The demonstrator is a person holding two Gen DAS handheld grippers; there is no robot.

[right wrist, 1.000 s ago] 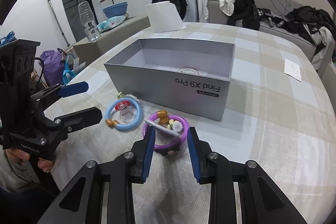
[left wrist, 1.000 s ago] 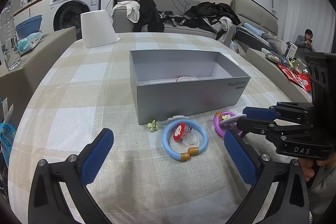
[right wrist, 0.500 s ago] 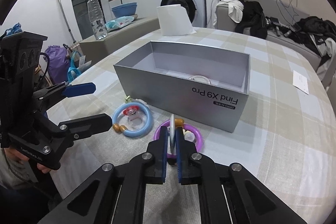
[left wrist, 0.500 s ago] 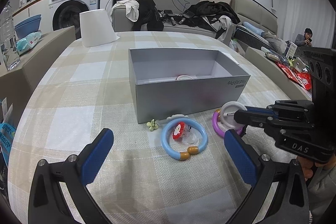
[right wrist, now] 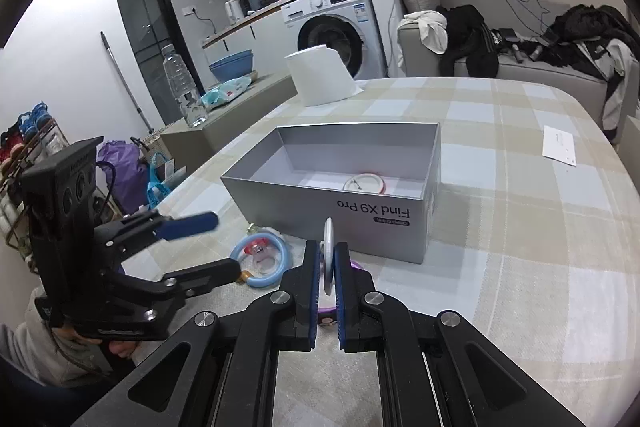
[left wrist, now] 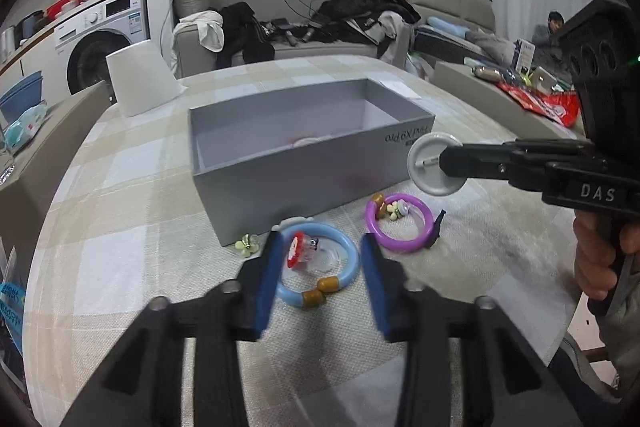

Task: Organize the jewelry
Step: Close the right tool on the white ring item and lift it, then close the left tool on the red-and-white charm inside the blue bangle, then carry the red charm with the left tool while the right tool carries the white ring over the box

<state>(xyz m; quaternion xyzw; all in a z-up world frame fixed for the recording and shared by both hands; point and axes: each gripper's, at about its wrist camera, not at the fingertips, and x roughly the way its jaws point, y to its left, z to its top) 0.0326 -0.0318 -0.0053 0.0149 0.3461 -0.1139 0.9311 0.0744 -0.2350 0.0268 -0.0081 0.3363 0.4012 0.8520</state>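
My right gripper (right wrist: 327,259) is clamped on a white ring-shaped bangle (right wrist: 328,247), held on edge so its flat face runs along my fingers. In the left wrist view that white bangle (left wrist: 436,164) hangs in the air, clear of the tabletop (left wrist: 120,227), just off the near right corner of the grey box (left wrist: 304,163). From the right gripper the open grey box (right wrist: 348,183) lies at twelve o'clock, just ahead and lower, its long axis running across my line from nine to three. One pale bangle with a red edge (right wrist: 365,183) already lies inside. I judge the coming move to be a short carry forward over the near wall, then a release.

My left gripper (left wrist: 318,269) has just been closing, and its blue pads now bracket the light blue bangle (left wrist: 318,269) at twelve o'clock. I cannot see them pressing on it, so I read it as not yet gripped. The purple bangle (left wrist: 399,223) lies flat at about one o'clock from it, beside the blue one, and the left hand is the nearer to both.
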